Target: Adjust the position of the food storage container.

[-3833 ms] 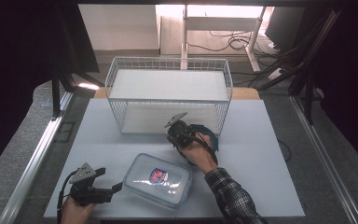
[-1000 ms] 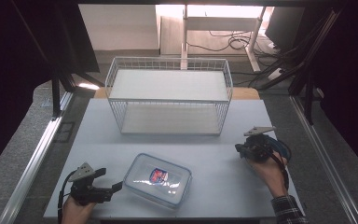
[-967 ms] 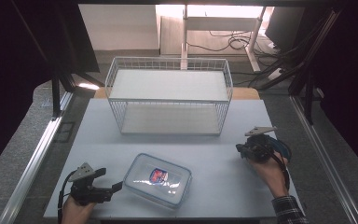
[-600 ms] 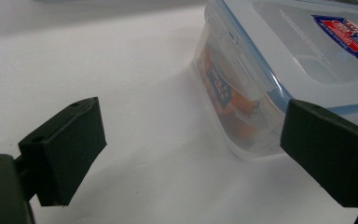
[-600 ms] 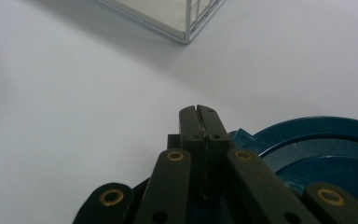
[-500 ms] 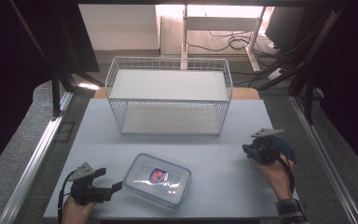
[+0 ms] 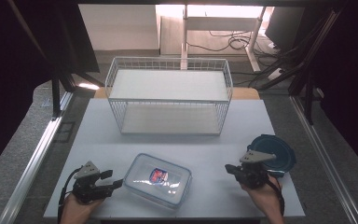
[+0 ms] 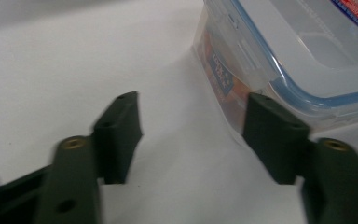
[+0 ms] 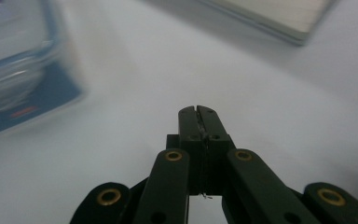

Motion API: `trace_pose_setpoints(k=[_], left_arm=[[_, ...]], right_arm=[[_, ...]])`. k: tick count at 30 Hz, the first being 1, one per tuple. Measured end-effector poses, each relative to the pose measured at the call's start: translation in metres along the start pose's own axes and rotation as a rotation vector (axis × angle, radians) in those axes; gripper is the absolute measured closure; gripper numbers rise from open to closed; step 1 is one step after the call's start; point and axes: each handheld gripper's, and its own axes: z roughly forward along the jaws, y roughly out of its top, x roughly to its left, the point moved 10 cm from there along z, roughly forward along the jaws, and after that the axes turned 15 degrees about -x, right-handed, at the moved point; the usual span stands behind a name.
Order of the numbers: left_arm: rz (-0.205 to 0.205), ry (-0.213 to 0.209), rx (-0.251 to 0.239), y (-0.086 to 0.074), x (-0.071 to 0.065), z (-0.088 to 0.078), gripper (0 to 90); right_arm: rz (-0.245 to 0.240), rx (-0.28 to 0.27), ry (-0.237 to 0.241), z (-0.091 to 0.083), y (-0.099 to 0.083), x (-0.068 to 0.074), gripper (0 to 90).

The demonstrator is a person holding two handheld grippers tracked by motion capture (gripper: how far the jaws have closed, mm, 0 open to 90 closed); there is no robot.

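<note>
A: From above, what is sitting on the counter right now?

B: A clear lidded container with a blue-edged lid is lying near the front edge, well in front of the white wire basket. The left tool is resting just to the left of that container, pointing at its side. The right tool is hovering well to the container's right, and a round blue lid is lying just behind that hand, farther from the container.

A: And the view riding on the left tool?

B: There the container is filling the upper right, with a printed label on its wall. The left tool is standing partly open. Its jaws have just been closing, and I am seeing bare counter between them. One jaw is sitting right up against the container's near corner, below the lid's rim; whether it is actually touching I cannot tell. The other jaw is standing clear of the container, out over the counter.

A: And the right tool's own view?

B: The right tool is showing its two jaws pressed flat together, holding nothing. It is pointing across open counter. The container is looming blurred at the upper left, apart from the jaws, and the base of the basket is crossing the top, beyond the container.
</note>
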Motion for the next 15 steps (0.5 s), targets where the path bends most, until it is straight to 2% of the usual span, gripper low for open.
trace_pose_setpoints(k=[1,2,4,8,12,13,14,15], left_arm=[[0.0,0.0,0.0,0.0,0.0,0.0,53.5],[-0.014,-0.004,0.011,0.0,0.0,0.001,53.5],[-0.036,-0.018,0.021,-0.001,-0.001,0.002,64.4],[-0.033,-0.045,0.029,0.001,-0.005,0.007,80.9],[-0.024,-0.073,0.044,0.001,-0.013,0.012,87.6],[-0.024,-0.081,0.047,0.0,-0.016,0.014,88.5],[-0.021,-0.085,0.052,0.0,-0.018,0.015,88.5],[-0.013,-0.086,0.067,-0.001,-0.021,0.017,89.5]], right_arm=[[0.0,0.0,0.0,0.0,0.0,0.0,88.8],[-0.004,-0.001,0.019,0.0,-0.001,0.009,88.8],[-0.006,-0.003,0.07,0.0,-0.003,0.031,88.8],[-0.018,0.01,0.145,0.003,-0.008,0.067,88.9],[-0.016,0.035,0.227,0.009,-0.014,0.099,88.9],[0.009,0.052,0.282,0.012,-0.017,0.116,88.9],[0.009,0.052,0.282,0.012,-0.017,0.116,88.9],[0.004,0.082,0.326,0.016,-0.022,0.132,88.9]])
